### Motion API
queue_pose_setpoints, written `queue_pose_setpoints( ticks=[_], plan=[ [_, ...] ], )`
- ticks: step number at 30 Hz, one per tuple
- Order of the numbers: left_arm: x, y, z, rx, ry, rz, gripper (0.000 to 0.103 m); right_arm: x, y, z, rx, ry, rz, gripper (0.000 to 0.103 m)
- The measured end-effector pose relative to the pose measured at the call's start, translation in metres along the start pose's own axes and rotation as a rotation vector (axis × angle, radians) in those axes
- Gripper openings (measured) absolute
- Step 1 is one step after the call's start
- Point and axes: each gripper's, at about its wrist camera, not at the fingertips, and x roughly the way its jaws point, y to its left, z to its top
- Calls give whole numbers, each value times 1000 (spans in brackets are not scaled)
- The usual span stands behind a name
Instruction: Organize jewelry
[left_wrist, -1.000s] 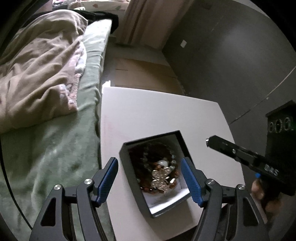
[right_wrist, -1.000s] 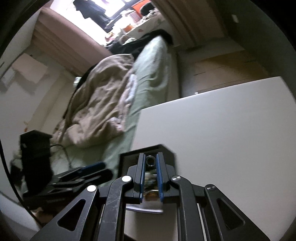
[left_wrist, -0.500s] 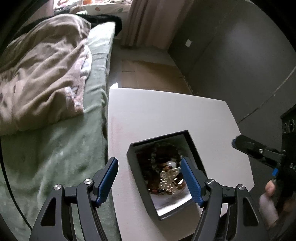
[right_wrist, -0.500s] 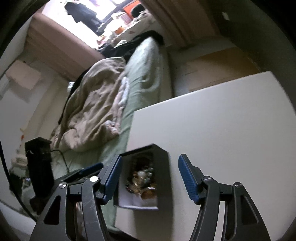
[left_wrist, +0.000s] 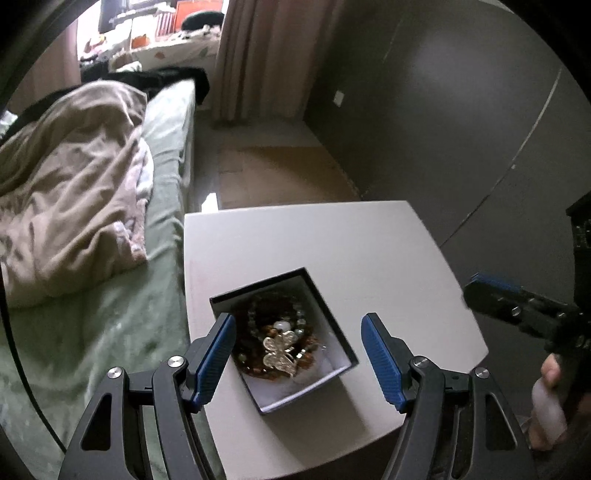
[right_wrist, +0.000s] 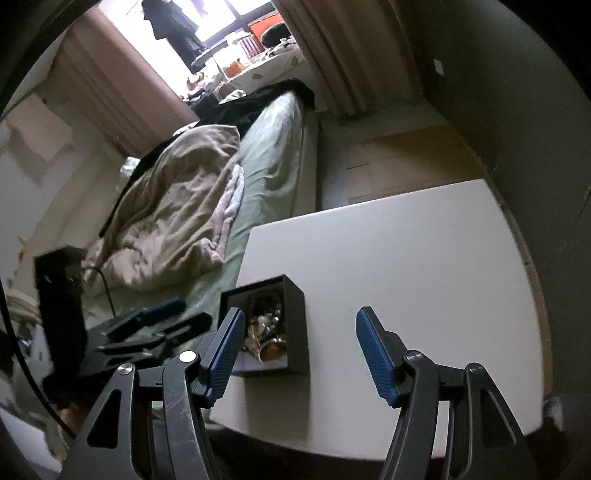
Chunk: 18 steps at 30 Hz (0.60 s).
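Observation:
A small black jewelry box (left_wrist: 334, 334) with a white inside stands open on the white table (left_wrist: 332, 243), near its front left edge. It holds beaded bracelets (left_wrist: 255, 332) and a gold butterfly piece (left_wrist: 280, 350). My left gripper (left_wrist: 298, 356) is open and empty, above and just in front of the box. My right gripper (right_wrist: 297, 356) is open and empty, back from the box (right_wrist: 293, 321), which sits by its left finger. The right gripper also shows at the right edge of the left wrist view (left_wrist: 517, 306).
A bed with a green sheet (left_wrist: 110, 325) and a rumpled beige blanket (left_wrist: 66, 199) runs along the table's left side. A dark wall (left_wrist: 443, 110) stands to the right. Bare floor (left_wrist: 273, 173) lies beyond the table. Curtains (left_wrist: 258, 55) hang at the back.
My right gripper was shut over the box, then opened and pulled back to the right. The left gripper stayed open and drew back a little from the box.

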Motion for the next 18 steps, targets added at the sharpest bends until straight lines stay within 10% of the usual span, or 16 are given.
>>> queue_pose_setpoints(
  ticks=[8, 18],
  plan=[
    [-39, -13, -21, -20, -80, -46, 92, -26, 9, -19, -55, -27, -88, 63],
    [-72, -20, -59, 17, -159, -31, 93, -73, 8, -47, -77, -105, -181, 75]
  ],
)
